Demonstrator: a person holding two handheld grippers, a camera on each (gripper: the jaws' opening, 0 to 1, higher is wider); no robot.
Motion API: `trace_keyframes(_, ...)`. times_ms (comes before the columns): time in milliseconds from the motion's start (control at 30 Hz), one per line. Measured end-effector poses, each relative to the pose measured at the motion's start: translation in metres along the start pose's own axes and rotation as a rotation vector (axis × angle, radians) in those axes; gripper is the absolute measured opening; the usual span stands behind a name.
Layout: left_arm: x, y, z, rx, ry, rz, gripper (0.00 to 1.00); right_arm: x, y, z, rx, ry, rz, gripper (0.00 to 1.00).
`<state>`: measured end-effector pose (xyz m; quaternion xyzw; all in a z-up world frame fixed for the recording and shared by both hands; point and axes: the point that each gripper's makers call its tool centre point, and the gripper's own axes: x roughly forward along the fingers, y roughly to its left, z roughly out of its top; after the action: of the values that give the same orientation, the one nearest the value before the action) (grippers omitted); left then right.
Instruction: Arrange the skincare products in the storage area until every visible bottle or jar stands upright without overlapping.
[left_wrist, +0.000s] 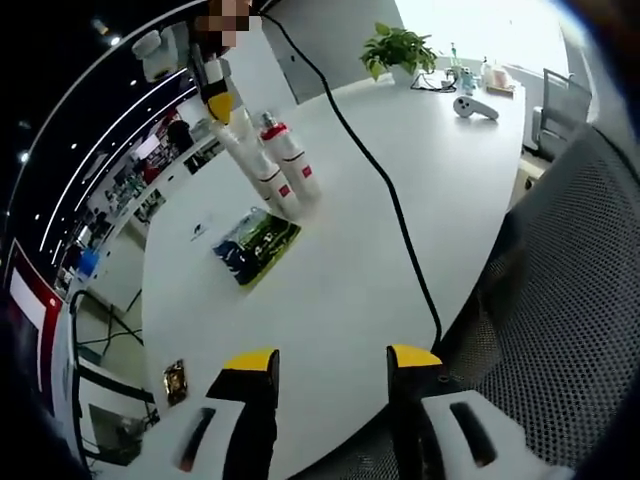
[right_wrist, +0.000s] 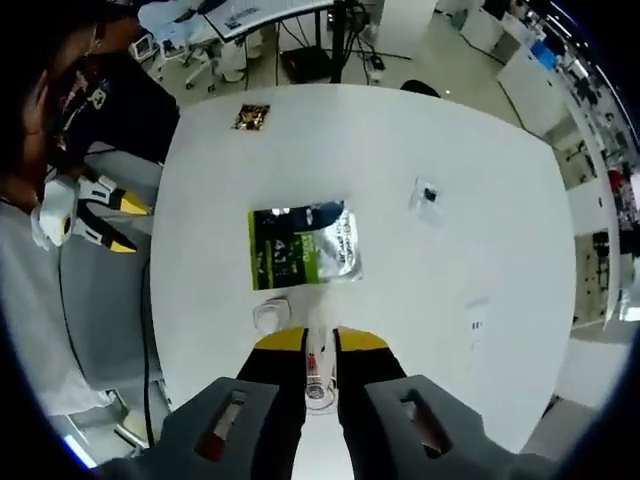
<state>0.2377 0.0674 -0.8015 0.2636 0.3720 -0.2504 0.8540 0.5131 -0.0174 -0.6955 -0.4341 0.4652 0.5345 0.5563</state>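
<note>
Your right gripper (right_wrist: 320, 342) is clamped on a slim white bottle (right_wrist: 316, 360) with a red label, held between its yellow-tipped jaws above the white desk (right_wrist: 480, 180). In the left gripper view that same gripper (left_wrist: 219, 108) shows at the far side of the desk (left_wrist: 350, 270), gripping the top of one bottle (left_wrist: 258, 168) beside a second white bottle (left_wrist: 290, 158) with a red cap, the two close together. A green and silver pouch (right_wrist: 302, 245) lies flat on the desk just beyond the held bottle, and a small white jar (right_wrist: 270, 316) stands just beside your right gripper's left jaw. Your left gripper (left_wrist: 330, 362) hangs over the near desk edge, jaws spread wide with nothing between them, beside a grey mesh chair (left_wrist: 570, 300). A black cable (left_wrist: 380, 180) trails across the desk
</note>
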Motion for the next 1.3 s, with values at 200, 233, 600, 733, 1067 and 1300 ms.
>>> trace_keyframes(200,0.000,-0.001,0.001,0.004,-0.007,-0.006,0.45,-0.010,0.003,0.006,0.046,-0.075,-0.019,0.20)
trace_keyframes(233,0.000,-0.002,0.002,0.006,-0.010,-0.008,0.45,-0.014,0.003,0.010,0.060,-0.105,-0.024,0.21)
trace_keyframes(600,0.000,-0.004,0.002,0.013,-0.011,-0.016,0.45,-0.125,0.041,0.071,0.250,-0.829,-0.156,0.32)
trace_keyframes(733,0.000,-0.006,0.002,0.021,-0.012,-0.024,0.45,-0.152,0.088,0.074,0.281,-1.022,-0.194,0.32)
trace_keyframes(1067,0.002,-0.010,0.002,0.031,-0.010,-0.042,0.45,-0.083,0.200,0.017,0.474,-1.103,-0.325,0.32)
trace_keyframes(1300,0.001,-0.011,0.003,0.041,-0.015,-0.049,0.45,-0.042,0.232,-0.002,0.637,-1.110,-0.251,0.34)
